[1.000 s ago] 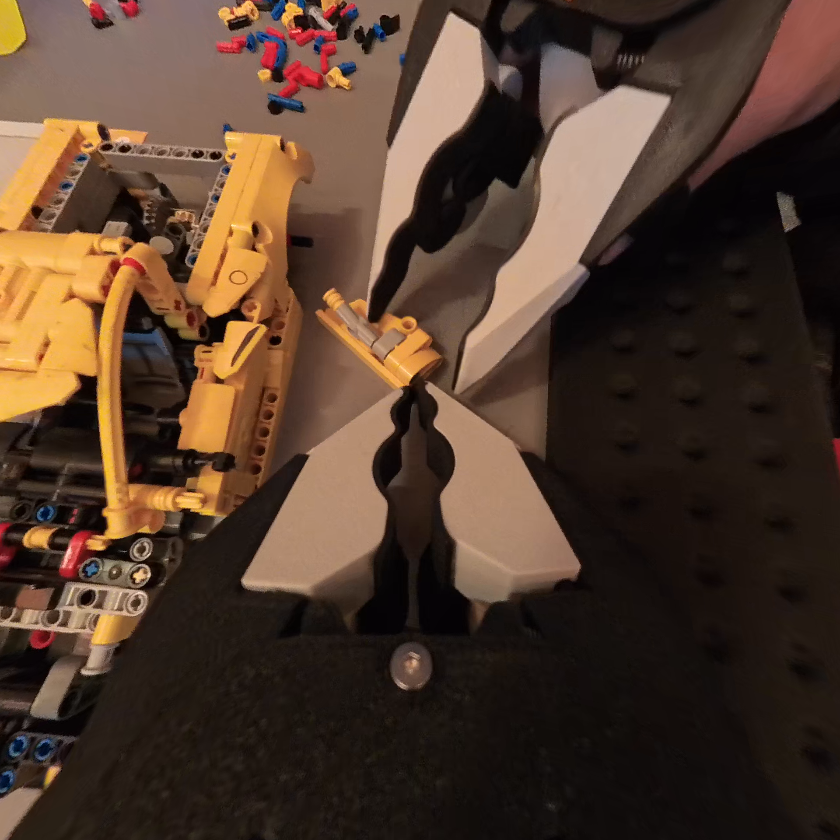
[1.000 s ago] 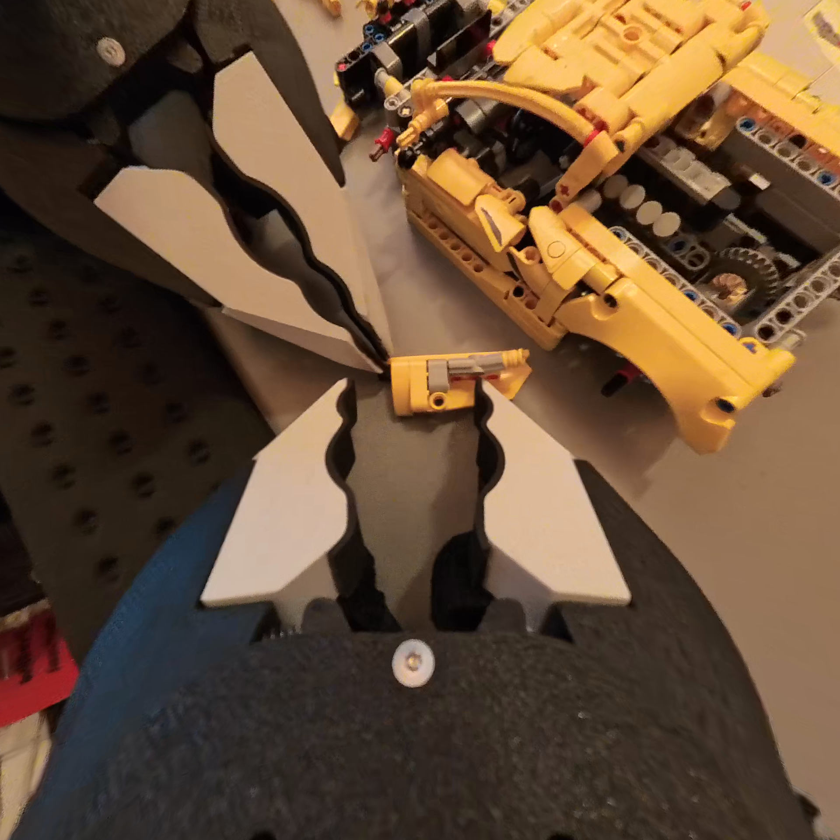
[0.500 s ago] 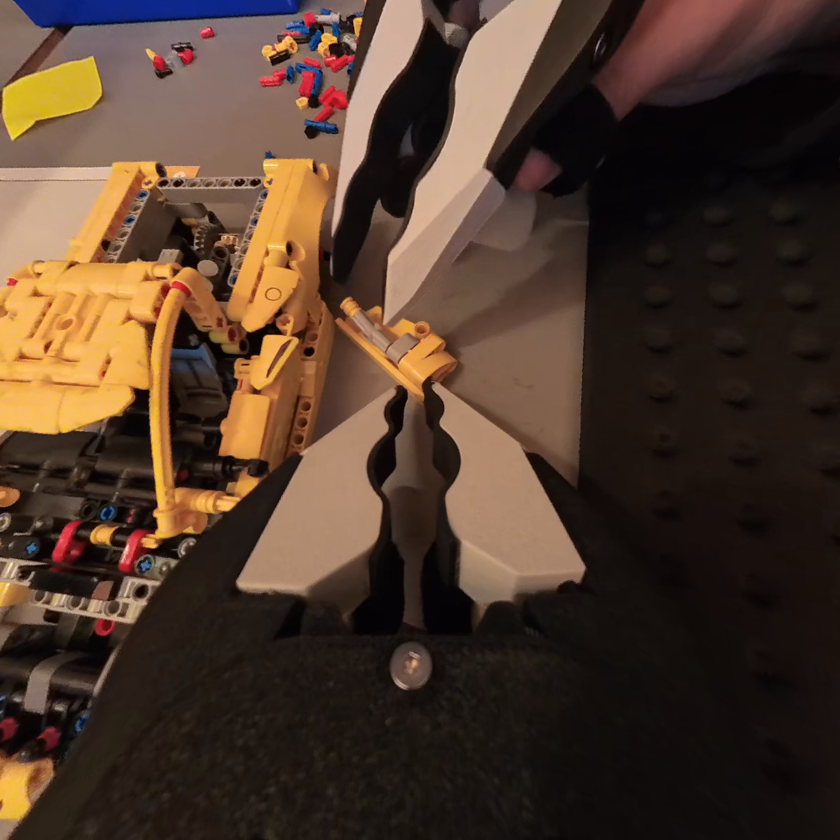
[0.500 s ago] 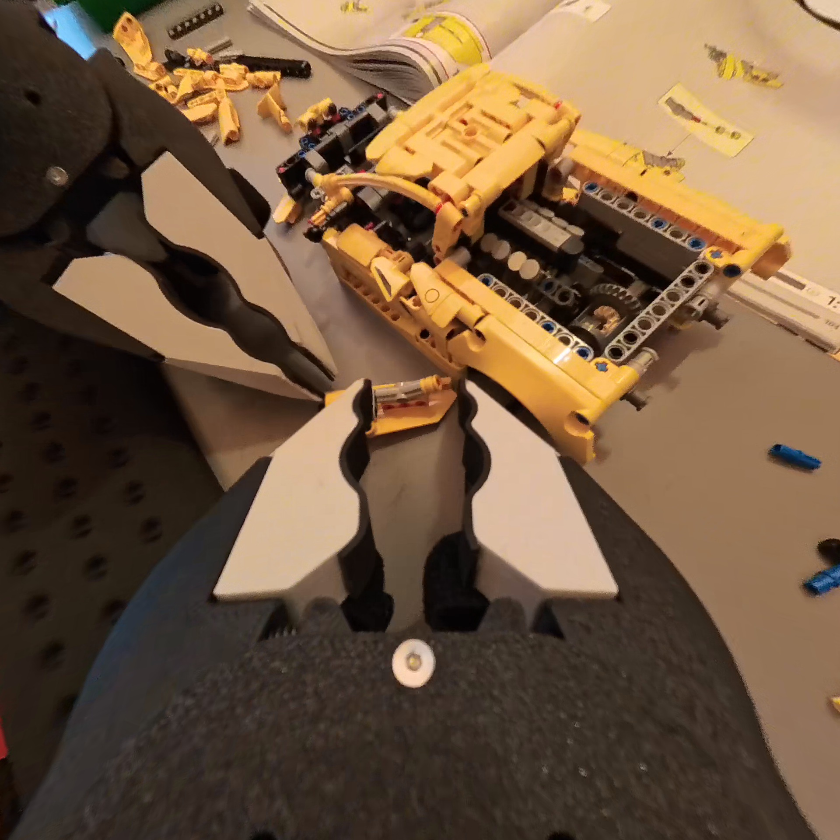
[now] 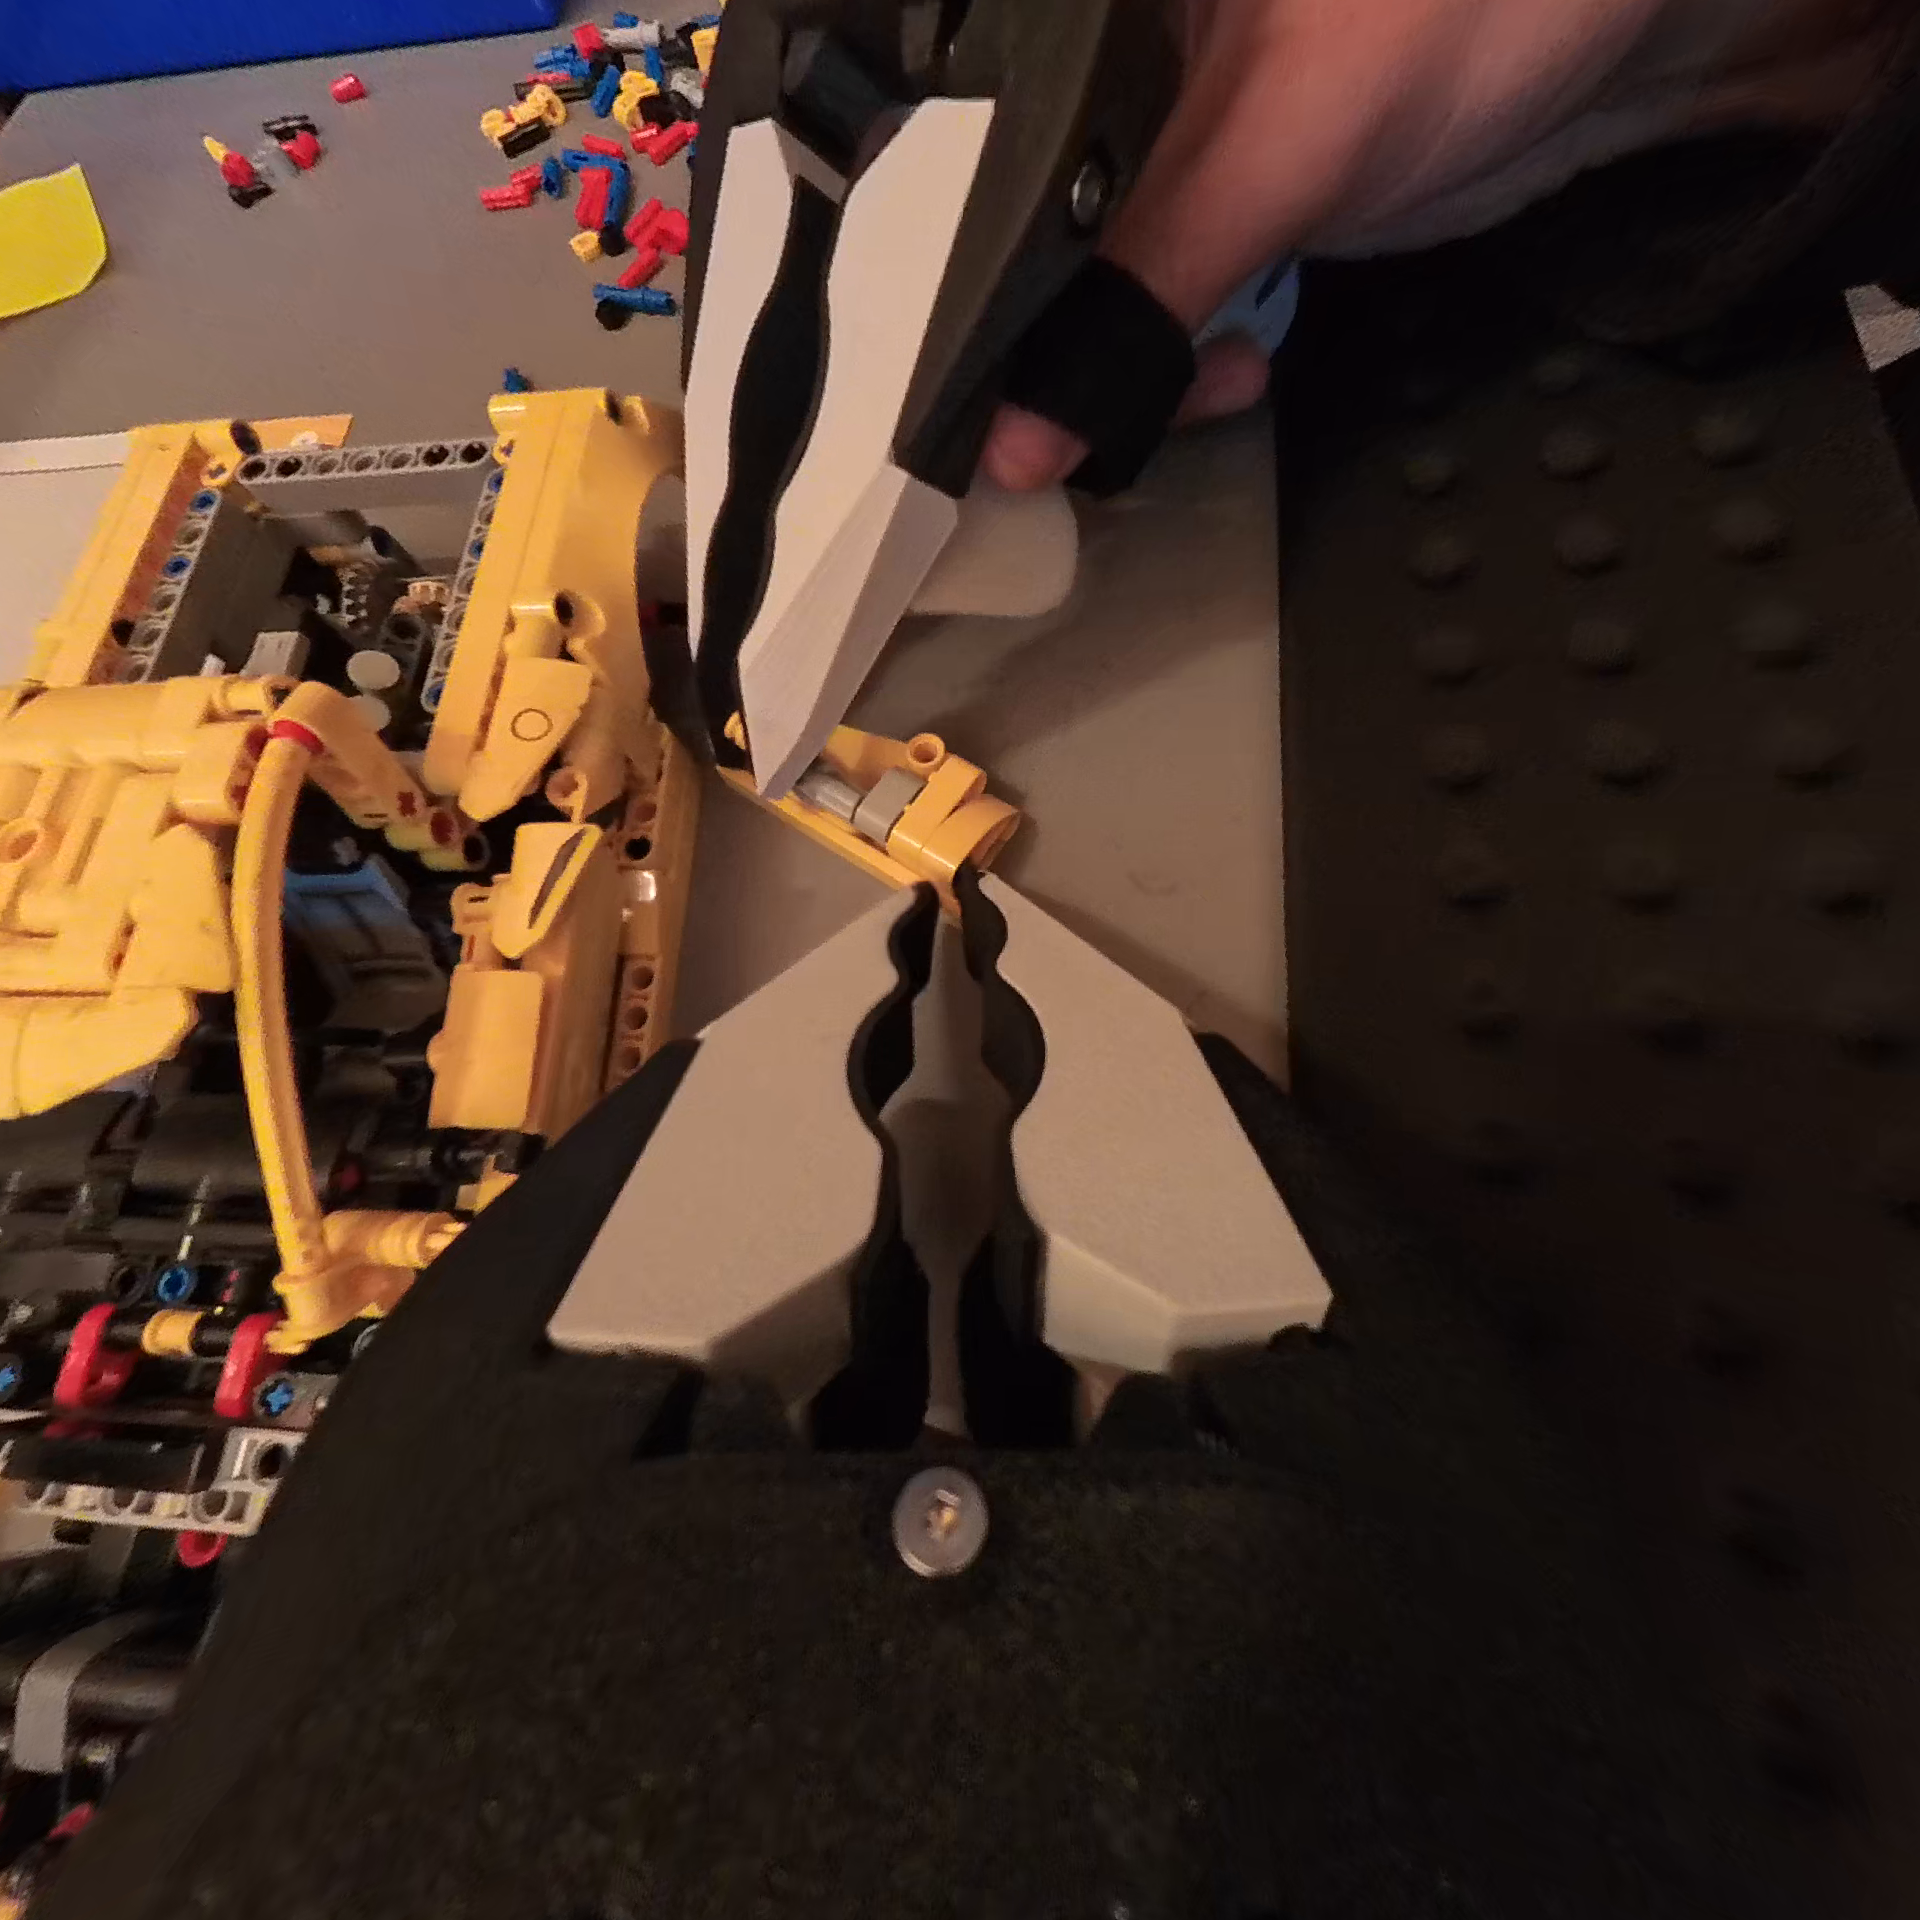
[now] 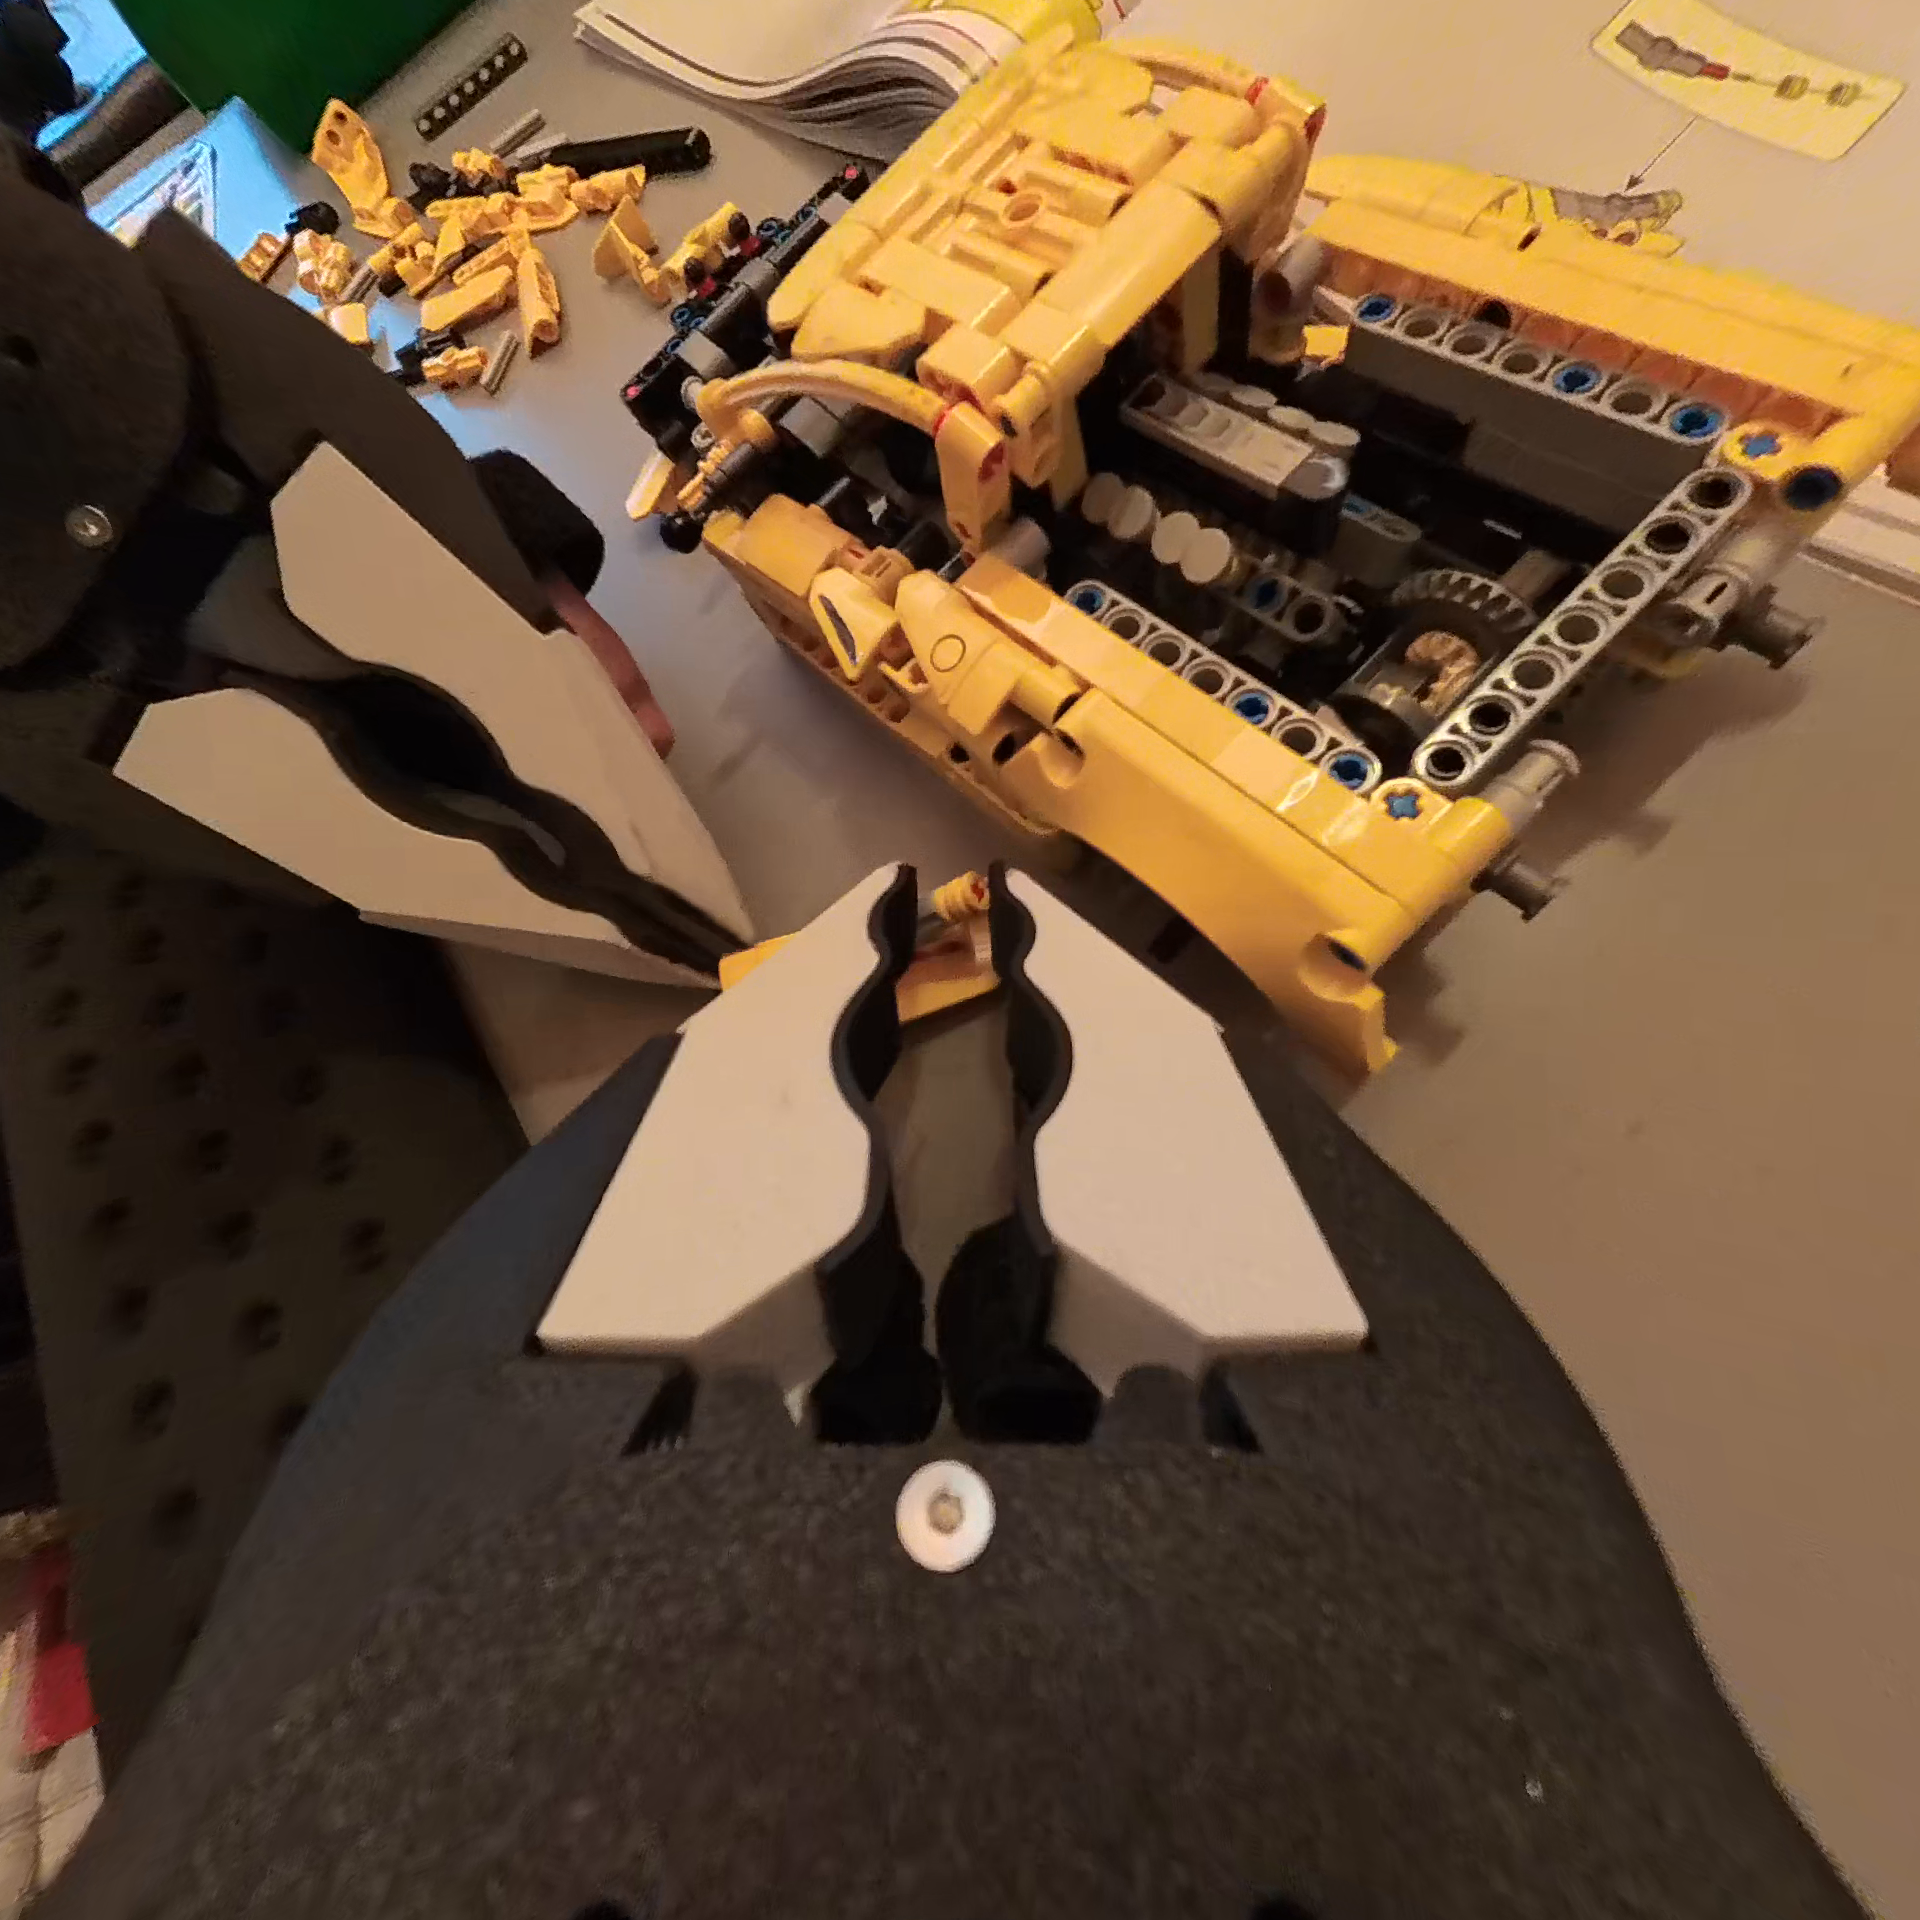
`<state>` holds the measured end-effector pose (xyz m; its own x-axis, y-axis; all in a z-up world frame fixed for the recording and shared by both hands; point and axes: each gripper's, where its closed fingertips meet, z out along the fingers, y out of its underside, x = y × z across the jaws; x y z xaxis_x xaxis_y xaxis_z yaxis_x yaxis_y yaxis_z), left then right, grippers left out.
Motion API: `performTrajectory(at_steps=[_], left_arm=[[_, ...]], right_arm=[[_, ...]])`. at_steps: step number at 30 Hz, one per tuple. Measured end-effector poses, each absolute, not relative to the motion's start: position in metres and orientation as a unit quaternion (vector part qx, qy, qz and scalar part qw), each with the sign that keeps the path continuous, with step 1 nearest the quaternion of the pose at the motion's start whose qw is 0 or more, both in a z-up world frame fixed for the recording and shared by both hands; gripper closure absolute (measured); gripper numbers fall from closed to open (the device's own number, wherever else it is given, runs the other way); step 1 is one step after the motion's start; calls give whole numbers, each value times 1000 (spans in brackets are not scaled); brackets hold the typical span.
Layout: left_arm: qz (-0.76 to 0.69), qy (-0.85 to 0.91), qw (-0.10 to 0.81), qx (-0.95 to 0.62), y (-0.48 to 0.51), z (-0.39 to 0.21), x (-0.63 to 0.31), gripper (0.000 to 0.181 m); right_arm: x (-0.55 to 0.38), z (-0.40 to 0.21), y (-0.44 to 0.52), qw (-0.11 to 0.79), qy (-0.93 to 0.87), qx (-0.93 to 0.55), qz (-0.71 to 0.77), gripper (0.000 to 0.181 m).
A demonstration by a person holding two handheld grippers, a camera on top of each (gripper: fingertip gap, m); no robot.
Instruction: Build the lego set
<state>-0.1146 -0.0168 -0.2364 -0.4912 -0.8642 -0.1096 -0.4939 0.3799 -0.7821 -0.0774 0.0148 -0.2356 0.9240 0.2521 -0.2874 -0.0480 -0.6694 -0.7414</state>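
A small yellow sub-assembly (image 5: 920,821) with a grey pin lies low over the grey table beside the large yellow Technic model (image 5: 312,831). My left gripper (image 5: 940,891) is shut on its near end. My right gripper (image 5: 743,764) comes down from above onto its far end. In the right wrist view the sub-assembly (image 6: 945,982) sits between my right gripper's (image 6: 951,894) pads, which have closed on it. My left gripper (image 6: 727,956) holds it from the left. The model (image 6: 1143,520) stands just beyond, close to the sub-assembly.
Loose red, blue and black pins (image 5: 613,156) lie at the table's far side by a blue bin (image 5: 260,31). A pile of yellow parts (image 6: 468,260), an instruction booklet (image 6: 831,73) and a green bin (image 6: 281,52) lie beyond the model. A black studded mat (image 5: 1610,831) borders the table. The gap from one gripper's tips to the other's is roughly 5 cm.
My right gripper has narrowed from wide open and closed over the sub-assembly's far end, swinging up over it. My left gripper has kept its hold.
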Motion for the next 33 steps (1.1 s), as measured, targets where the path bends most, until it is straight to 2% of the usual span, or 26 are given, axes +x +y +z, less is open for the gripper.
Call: performTrajectory(at_steps=[7,20,25,28,31,33], left_arm=[[-374,782,224,-445,-22,-237,-115,178],[-373,790,226,-431,-27,-237,-117,179],[-346,773,263,-462,6,-235,-122,181],[-357,757,290,-465,13,-223,-128,173],[-370,756,282,-460,5,-221,-129,155],[-369,762,273,-456,-3,-225,-127,152]], right_arm=[[-78,-236,12,398,-60,-898,178,170],[-80,-237,10,382,-49,-908,167,172],[-76,-236,9,385,-57,-915,107,172],[-75,-236,8,385,-58,-917,83,172],[-75,-236,7,382,-47,-918,96,172],[-75,-236,7,382,-45,-917,102,172]])
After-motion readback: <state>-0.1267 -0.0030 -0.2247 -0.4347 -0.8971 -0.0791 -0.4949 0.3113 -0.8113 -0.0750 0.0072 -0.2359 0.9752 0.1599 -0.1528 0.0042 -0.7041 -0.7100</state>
